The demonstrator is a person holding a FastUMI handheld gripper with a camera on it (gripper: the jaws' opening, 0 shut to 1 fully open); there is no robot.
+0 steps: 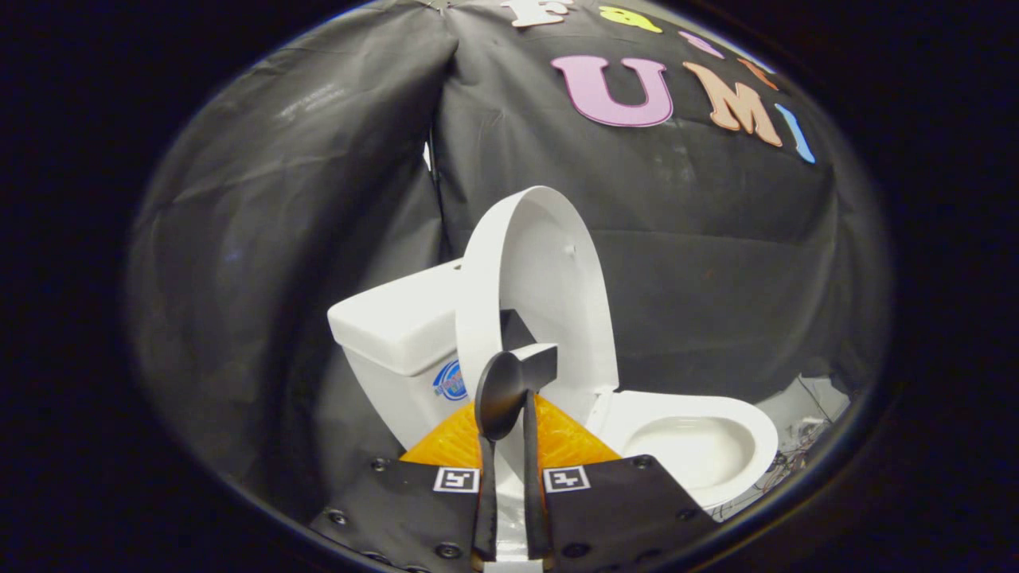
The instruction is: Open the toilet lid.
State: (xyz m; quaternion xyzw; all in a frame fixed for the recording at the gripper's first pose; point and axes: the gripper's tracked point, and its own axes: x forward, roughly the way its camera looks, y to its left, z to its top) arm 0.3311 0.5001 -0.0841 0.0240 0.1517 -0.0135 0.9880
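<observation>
The toilet lid (549, 286) is seen raised almost upright just beyond the gripper (509, 382), whose fingers are drawn narrow, its edge apparently between them; contact cannot be confirmed. The bowl (692, 446) is uncovered; only release seems left.

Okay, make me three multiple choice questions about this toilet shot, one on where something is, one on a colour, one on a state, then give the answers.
1. Where is the tank?
A. behind the raised lid
B. inside the bowl
C. on top of the tongs

2. What colour is the toilet lid?
A. blue
B. white
C. red

3. How does the lid stand?
A. flat on the bowl
B. off, lying on the floor
C. raised, near upright

Answers: 1 A, the tank sits behind the lid, away from the bowl. 2 B, lid matches the white bowl. 3 C, lid stands up with the tongs nearly closed on its edge.
</observation>
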